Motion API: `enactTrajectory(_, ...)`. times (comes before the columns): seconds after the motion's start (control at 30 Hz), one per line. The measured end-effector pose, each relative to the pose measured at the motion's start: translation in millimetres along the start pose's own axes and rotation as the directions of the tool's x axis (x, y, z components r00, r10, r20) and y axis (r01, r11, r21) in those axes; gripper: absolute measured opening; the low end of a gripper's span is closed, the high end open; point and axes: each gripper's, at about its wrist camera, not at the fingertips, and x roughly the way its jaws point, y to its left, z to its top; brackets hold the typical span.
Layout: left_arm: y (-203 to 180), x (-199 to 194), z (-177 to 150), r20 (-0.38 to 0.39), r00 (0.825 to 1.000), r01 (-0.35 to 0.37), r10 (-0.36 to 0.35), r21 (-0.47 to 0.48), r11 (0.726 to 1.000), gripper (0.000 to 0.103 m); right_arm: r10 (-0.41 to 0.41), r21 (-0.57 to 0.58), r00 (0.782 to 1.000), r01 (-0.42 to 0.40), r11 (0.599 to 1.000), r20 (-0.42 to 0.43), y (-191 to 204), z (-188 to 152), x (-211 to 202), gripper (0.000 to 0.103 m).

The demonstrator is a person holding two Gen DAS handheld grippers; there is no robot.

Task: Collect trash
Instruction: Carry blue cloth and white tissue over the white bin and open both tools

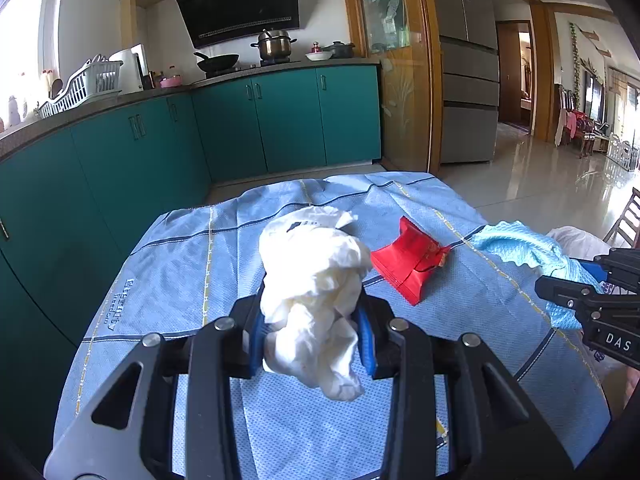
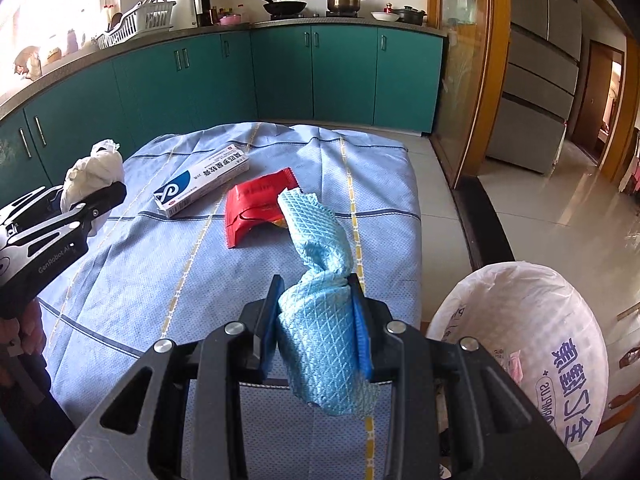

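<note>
My left gripper (image 1: 311,334) is shut on a crumpled white tissue wad (image 1: 316,272) and holds it above the blue tablecloth (image 1: 180,264); the wad also shows in the right wrist view (image 2: 96,172). My right gripper (image 2: 316,320) is shut on a twisted light-blue cloth (image 2: 320,280), seen in the left wrist view (image 1: 520,246) too. A red wrapper (image 2: 256,208) lies on the table between the grippers, also in the left wrist view (image 1: 408,264). A white-and-blue medicine box (image 2: 202,182) lies beyond it.
A trash bin lined with a white printed bag (image 2: 532,340) stands off the table's right edge, beside my right gripper. Teal kitchen cabinets (image 2: 280,76) run behind and left of the table. Tiled floor (image 2: 540,220) lies to the right.
</note>
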Motion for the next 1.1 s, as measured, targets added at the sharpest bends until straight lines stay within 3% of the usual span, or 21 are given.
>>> enactTrajectory(0.5, -8, -3, 2, 0.015, 1.000, 0.022, -0.022, 0.001, 1.000, 0.037, -0.005, 0.055, 0.998, 0.002, 0.998, 0.059, -19, 3, -17, 0.032)
enactTrajectory(0.77, -22, -3, 2, 0.012, 0.999, 0.044, -0.044, 0.022, 0.999, 0.037, -0.073, 0.134, 0.993, 0.060, 0.989, 0.095, -52, 3, -33, 0.032)
enactTrajectory(1.1, -30, -3, 2, 0.007, 0.998, 0.055, -0.055, 0.025, 0.998, 0.037, -0.181, 0.242, 0.981, 0.159, 0.957, 0.073, -102, -6, -44, 0.032)
